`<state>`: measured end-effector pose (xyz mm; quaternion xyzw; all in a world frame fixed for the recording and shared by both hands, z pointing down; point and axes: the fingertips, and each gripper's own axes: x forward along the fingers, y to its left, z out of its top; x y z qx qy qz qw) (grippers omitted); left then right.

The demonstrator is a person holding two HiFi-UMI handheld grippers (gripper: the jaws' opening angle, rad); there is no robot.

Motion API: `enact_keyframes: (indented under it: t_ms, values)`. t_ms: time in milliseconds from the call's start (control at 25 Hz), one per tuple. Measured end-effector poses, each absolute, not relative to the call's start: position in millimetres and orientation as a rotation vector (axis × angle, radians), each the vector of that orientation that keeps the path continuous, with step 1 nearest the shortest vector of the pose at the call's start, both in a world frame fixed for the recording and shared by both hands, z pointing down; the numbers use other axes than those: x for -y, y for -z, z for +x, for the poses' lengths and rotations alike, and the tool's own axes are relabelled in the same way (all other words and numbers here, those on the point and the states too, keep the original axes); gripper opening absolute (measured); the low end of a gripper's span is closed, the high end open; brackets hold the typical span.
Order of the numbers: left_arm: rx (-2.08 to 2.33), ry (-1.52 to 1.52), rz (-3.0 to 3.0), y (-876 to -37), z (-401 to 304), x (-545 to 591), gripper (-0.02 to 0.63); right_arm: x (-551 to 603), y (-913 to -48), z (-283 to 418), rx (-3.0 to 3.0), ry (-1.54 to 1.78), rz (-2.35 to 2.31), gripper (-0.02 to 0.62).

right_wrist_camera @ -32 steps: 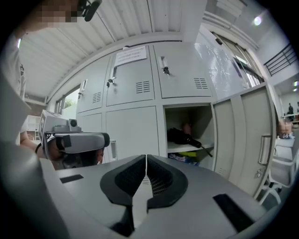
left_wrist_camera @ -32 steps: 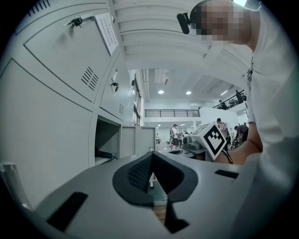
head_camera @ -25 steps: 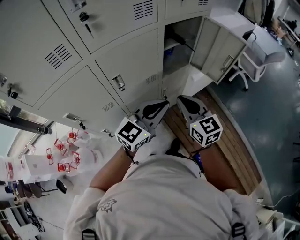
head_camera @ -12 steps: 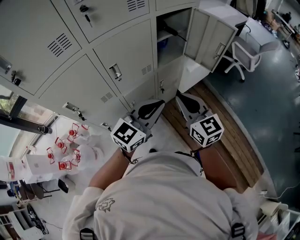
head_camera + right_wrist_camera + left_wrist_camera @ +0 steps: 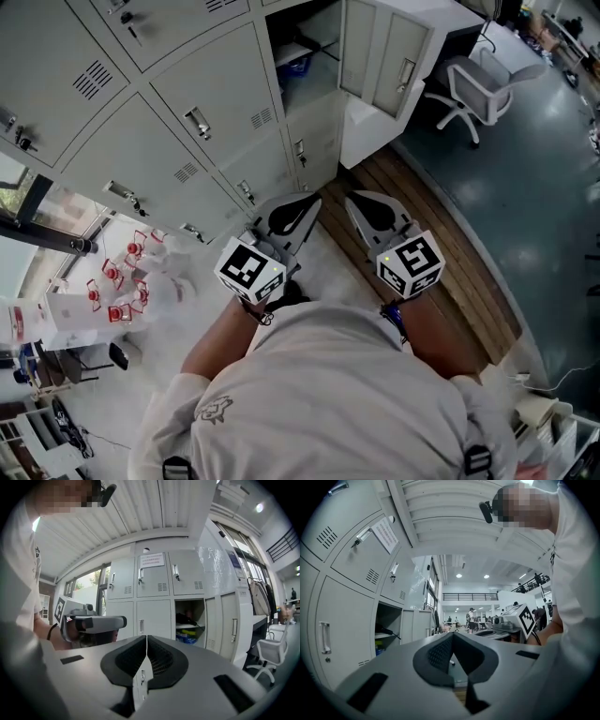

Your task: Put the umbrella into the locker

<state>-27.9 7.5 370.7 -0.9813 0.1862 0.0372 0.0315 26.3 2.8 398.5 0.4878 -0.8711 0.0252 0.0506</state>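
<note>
L gripper (image 5: pixel 452 634) closed, empty, R gripper (image 5: pixel 146 637) closed, empty, umbrella (image 5: pixel 187 618) in open locker (image 5: pixel 190 604)

Left gripper (image 5: pixel 452 635) jaws meet at the tips, nothing between, open locker (image 5: pixel 389 616) ahead-left, dark item (image 5: pixel 386 632) on its shelf, closed door (image 5: pixel 342 634) nearer left.

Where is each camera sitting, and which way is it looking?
Head view: on the person's head, looking steeply down at grey metal lockers and wooden floor; white shirt, forearms, left gripper and right gripper show.
Left gripper view: on the left gripper, looking along its shut jaws down the locker row; shirt and arm at right.
Right gripper view: on the right gripper, jaws shut, facing the lockers; shirt at left.
Shared: all three show the open locker.
</note>
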Motion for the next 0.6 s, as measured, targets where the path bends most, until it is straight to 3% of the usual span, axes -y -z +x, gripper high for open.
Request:
enact_keyframes:
  t_ms: [600]
  values:
    - [-0.506,-0.123,-3.062,-383.5,27.1,-101.2,0.011,-100.1,-407.3,75.7,2.634,-0.112,1.495,0.044]
